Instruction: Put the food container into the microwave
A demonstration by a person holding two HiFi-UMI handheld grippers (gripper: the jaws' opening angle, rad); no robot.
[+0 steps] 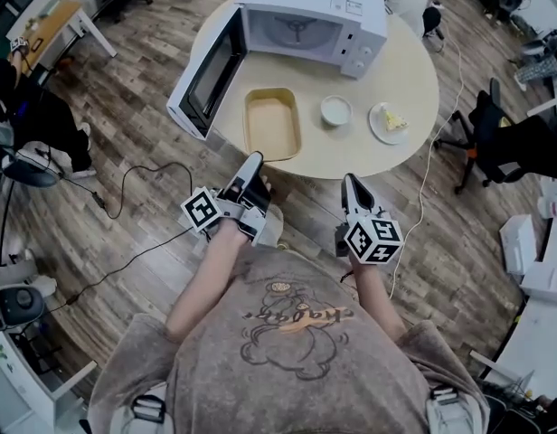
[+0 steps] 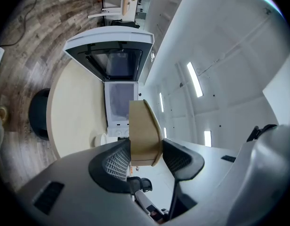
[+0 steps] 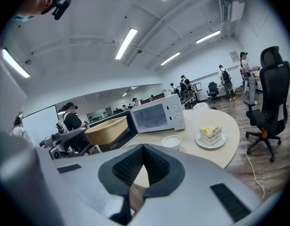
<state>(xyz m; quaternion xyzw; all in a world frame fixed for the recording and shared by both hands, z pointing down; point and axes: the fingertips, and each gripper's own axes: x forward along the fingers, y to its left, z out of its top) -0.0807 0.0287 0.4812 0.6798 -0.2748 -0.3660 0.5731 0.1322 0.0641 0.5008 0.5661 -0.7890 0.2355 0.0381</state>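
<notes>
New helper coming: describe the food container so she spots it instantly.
On the round table, find the open microwave. Before it, the container is the tan rectangular tub in the left tongs; the bowl and plate beside it are white and round.
</notes>
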